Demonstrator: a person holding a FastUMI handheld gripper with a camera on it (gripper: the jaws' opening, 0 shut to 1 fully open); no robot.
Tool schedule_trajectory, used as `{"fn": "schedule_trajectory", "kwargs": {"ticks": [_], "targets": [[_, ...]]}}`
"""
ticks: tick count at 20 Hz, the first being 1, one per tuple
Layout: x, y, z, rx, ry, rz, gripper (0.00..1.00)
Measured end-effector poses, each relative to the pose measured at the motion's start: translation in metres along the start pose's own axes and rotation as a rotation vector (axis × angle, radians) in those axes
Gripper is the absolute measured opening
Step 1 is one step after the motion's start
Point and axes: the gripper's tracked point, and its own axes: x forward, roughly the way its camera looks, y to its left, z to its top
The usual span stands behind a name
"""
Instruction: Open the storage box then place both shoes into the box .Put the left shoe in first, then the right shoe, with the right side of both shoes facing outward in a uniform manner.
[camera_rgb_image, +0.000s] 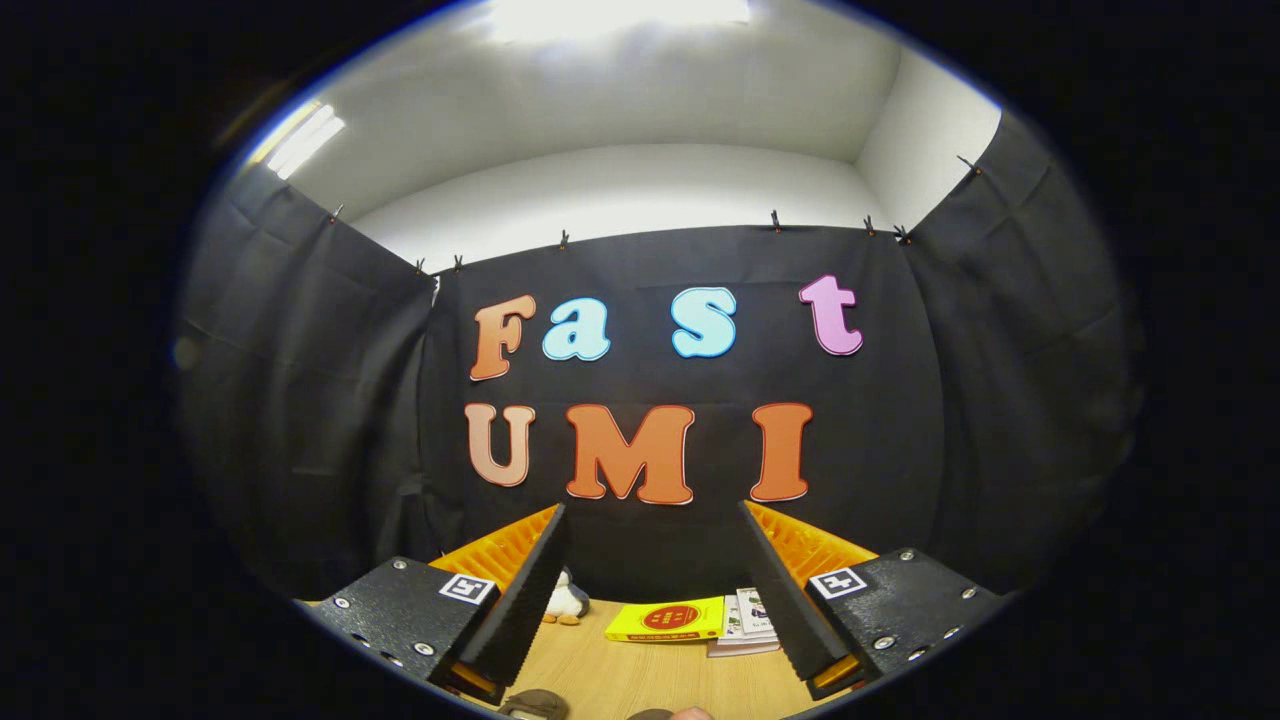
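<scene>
Gripper (655, 590) held level with fingers spread wide apart and nothing between them, light wooden tabletop (620, 680) below, flat yellow book (665, 620) and stacked white booklets (750, 625) beyond the fingers, small white plush toy (566, 602) beside one finger, brown shoe edge (535, 705) nearest, just under the fingers.

— Where's the gripper (655, 590) pointing?
— At the booth's black cloth wall (880, 420), held up off the desk (640, 675), fingers spread wide with nothing between them.
— Anything on the desk?
— At its far edge, against the cloth, a yellow book (665, 620) touching a small stack of booklets (748, 625). Left of them, half hidden by the left finger, a little white plush toy (566, 603).
</scene>
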Motion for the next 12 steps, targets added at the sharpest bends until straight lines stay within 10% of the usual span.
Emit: {"fn": "schedule_trajectory", "kwargs": {"ticks": [12], "targets": [[0.013, 0.016, -0.025, 0.099, 0.083, 0.04, 0.99]]}}
